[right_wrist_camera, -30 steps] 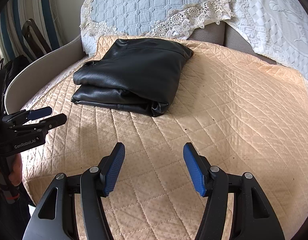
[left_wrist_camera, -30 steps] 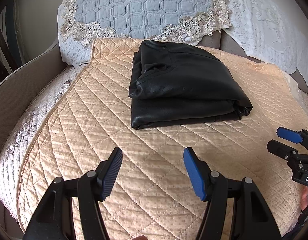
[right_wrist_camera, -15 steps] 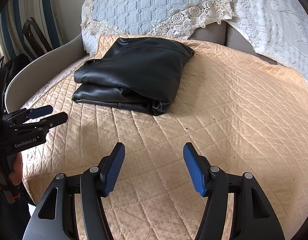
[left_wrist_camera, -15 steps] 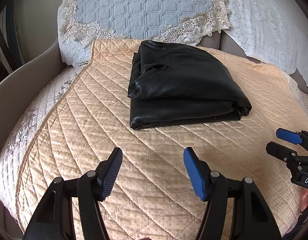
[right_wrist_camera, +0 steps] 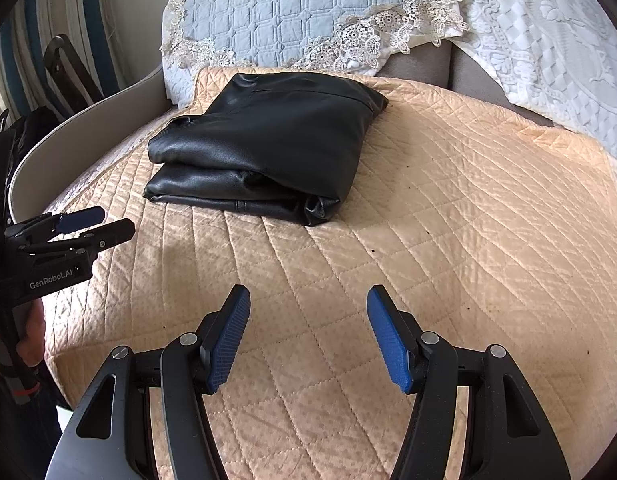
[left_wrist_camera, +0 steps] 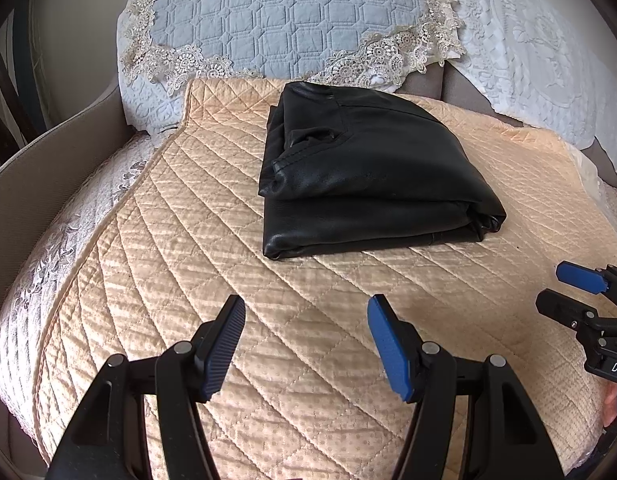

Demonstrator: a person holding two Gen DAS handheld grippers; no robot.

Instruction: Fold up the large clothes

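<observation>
A black leather garment [left_wrist_camera: 364, 172] [right_wrist_camera: 268, 144] lies folded into a compact stack on the peach quilted cover [left_wrist_camera: 188, 240] [right_wrist_camera: 468, 220] of the sofa seat. My left gripper [left_wrist_camera: 306, 320] hovers over bare quilt well short of the garment, open, with nothing between its blue pads. My right gripper [right_wrist_camera: 308, 312] hangs likewise over the quilt in front of the garment, open and empty. Each gripper shows in the other's view: the right gripper [left_wrist_camera: 568, 292] at the right edge, the left gripper [right_wrist_camera: 96, 224] at the left edge, held by a hand [right_wrist_camera: 32, 328].
A pale blue quilted cushion with lace trim [left_wrist_camera: 284, 12] [right_wrist_camera: 292, 8] leans behind the garment. White lace covers [left_wrist_camera: 548, 60] [right_wrist_camera: 548, 40] drape the backrest at right. The sofa's beige armrest [left_wrist_camera: 36, 176] [right_wrist_camera: 80, 128] curves along the left, with a dark chair [right_wrist_camera: 68, 68] beyond it.
</observation>
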